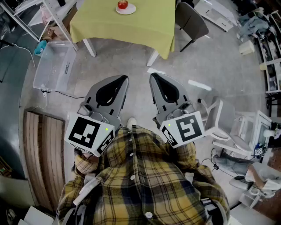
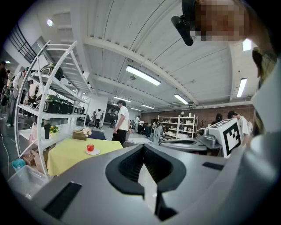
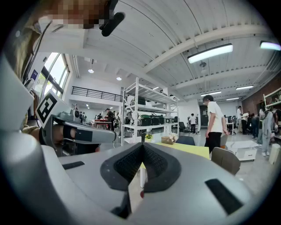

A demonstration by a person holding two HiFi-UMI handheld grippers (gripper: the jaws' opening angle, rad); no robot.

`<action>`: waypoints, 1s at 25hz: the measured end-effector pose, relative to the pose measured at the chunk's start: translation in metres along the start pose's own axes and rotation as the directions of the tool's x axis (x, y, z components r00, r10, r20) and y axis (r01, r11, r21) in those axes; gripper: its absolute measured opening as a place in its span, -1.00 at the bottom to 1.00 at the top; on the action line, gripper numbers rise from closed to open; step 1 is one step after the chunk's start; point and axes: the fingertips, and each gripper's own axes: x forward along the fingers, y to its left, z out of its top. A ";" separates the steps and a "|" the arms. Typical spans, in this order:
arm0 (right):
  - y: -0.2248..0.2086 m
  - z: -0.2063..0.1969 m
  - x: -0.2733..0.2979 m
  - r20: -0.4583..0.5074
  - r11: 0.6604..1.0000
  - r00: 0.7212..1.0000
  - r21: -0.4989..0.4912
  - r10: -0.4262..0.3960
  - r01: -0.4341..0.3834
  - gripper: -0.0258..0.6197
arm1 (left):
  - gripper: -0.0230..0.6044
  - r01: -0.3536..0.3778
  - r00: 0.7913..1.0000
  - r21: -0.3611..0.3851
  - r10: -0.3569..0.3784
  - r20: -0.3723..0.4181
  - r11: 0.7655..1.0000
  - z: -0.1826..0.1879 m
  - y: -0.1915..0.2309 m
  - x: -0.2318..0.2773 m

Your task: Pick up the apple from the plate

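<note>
A red apple (image 1: 122, 5) sits on a small white plate (image 1: 128, 10) on a yellow-green table (image 1: 131, 26) at the top of the head view, well beyond both grippers. In the left gripper view the apple (image 2: 90, 147) and plate (image 2: 93, 152) lie far off to the left on the table (image 2: 70, 158). My left gripper (image 1: 119, 80) and right gripper (image 1: 155, 78) are held side by side over the floor, close to my body, both shut and empty. Seen from its own camera, the left gripper (image 2: 143, 146) has its jaws together at the tip, and so does the right gripper (image 3: 142, 145).
A clear plastic box (image 1: 52, 66) lies on the floor left of the table, and a grey chair (image 1: 191, 19) stands at its right. White furniture (image 1: 228, 127) crowds the right side. A person (image 2: 120, 122) stands behind the table, near a metal shelf rack (image 2: 48, 105).
</note>
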 end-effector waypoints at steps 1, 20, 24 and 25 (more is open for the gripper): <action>-0.001 0.000 0.000 0.000 1.000 1.000 0.000 0.001 -0.001 -0.93 | -0.90 0.000 1.000 0.000 0.000 0.000 1.000 0.000 -0.001 0.001; -0.002 -0.009 -0.020 0.008 0.998 0.998 0.025 0.065 -0.065 -0.93 | -0.90 -0.066 0.998 -0.001 0.066 0.019 0.998 -0.009 -0.019 -0.005; 0.013 -0.012 -0.001 -0.004 0.995 0.995 0.012 0.102 -0.102 -0.93 | -0.90 -0.093 0.995 -0.013 0.093 0.022 0.996 -0.011 0.000 -0.014; 0.016 -0.013 0.004 -0.009 0.994 0.994 0.007 0.110 -0.110 -0.93 | -0.90 -0.097 0.995 -0.014 0.097 0.022 0.995 -0.012 0.005 -0.016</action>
